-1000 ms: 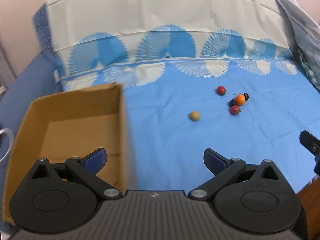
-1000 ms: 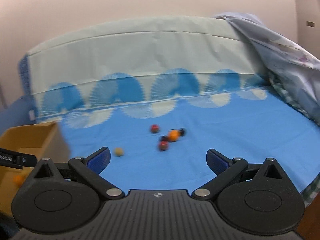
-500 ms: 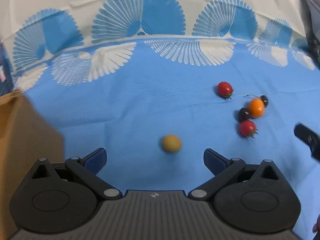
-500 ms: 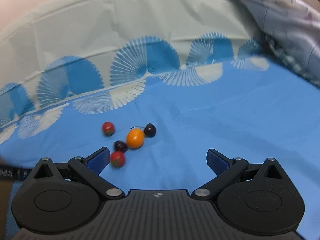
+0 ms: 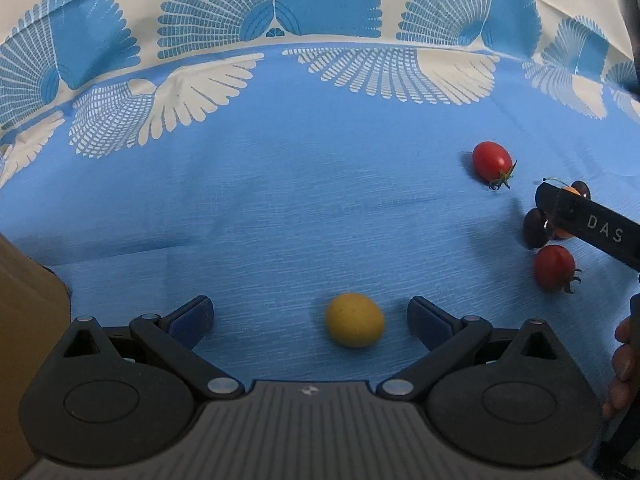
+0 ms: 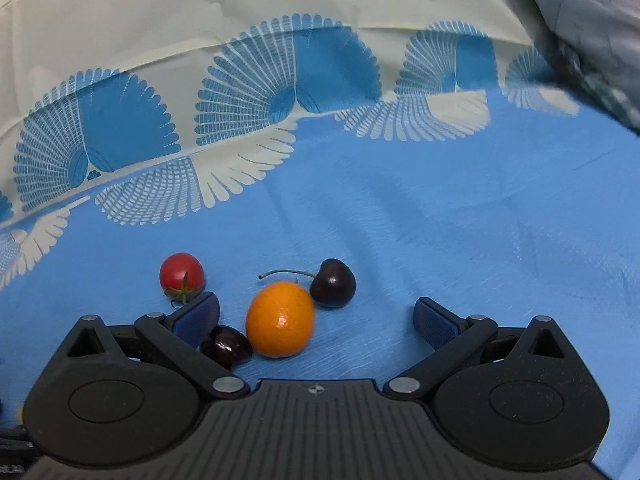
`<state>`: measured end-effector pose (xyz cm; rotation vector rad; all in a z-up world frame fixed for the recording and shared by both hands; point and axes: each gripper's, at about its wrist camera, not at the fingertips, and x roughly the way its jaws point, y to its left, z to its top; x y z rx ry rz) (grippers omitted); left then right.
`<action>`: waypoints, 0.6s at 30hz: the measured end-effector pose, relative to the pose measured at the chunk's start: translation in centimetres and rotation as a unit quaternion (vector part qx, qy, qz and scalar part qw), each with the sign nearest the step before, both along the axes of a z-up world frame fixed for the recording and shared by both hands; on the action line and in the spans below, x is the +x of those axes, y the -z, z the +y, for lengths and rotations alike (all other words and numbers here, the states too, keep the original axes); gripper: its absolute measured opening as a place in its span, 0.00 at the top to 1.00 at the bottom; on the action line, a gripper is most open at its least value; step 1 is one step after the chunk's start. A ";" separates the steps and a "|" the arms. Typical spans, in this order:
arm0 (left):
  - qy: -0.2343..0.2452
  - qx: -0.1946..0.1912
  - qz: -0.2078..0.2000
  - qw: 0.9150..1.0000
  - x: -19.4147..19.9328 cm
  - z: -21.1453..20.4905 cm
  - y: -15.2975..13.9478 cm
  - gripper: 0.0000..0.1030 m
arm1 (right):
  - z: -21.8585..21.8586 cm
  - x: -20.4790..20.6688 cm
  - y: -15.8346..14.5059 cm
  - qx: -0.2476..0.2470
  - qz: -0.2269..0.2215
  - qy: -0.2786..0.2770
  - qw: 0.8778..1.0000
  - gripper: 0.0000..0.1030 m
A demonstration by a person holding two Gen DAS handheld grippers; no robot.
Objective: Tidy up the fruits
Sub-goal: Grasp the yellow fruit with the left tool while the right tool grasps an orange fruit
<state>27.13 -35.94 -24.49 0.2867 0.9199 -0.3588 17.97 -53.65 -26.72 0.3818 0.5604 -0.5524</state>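
Both tools have closed in on the fruit scattered over a bed's blue sheet (image 5: pixel 304 200) within the past second. The left hand-held gripper (image 5: pixel 310 318), a second ago hanging over the cardboard box (image 5: pixel 24 312) now pushed to the lower left edge of its frame, has swung across; its fingers stand apart around a yellow round fruit (image 5: pixel 354 320) at lower centre, not yet touching it. The right hand-held gripper (image 6: pixel 316 316) has dropped from a distant view to the cluster, fingers likewise apart, an orange kumquat-like fruit (image 6: pixel 280 319) between them at lower centre. A dark cherry (image 6: pixel 226 347) lies against its left finger, a stemmed cherry (image 6: pixel 333 283) just behind the orange fruit, a cherry tomato (image 6: pixel 182 276) to the left. In the left view a cherry tomato (image 5: pixel 492 161) sits at upper right and a second one (image 5: pixel 554 267) at the right edge.

By appearances, two pickups are about to begin at once, with nothing yet lifted for the box.

White letters reading "DAS" (image 5: pixel 605 229) show on the right tool's finger at the right edge of the left view; any further letters are cut off. No other writing is legible.
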 end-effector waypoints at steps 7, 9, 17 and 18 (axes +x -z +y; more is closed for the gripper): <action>-0.007 0.021 -0.002 1.000 -0.1 -0.2 -0.5 0.01 | -0.3 -0.2 0.5 -0.053 0.064 0.051 0.995 0.04; -0.009 0.029 -0.015 0.999 -0.6 -0.1 -0.7 0.06 | -0.1 -0.5 0.6 -0.064 0.062 0.041 0.995 0.09; 0.020 -0.002 -0.024 1.000 -1.2 -0.1 -2.1 0.69 | 0.8 -1.7 -0.4 -0.069 0.050 -0.010 0.996 0.62; 0.025 -0.002 -0.030 0.999 -1.5 -0.1 -2.4 0.69 | 0.8 -2.2 -0.6 -0.062 0.045 -0.008 0.997 0.62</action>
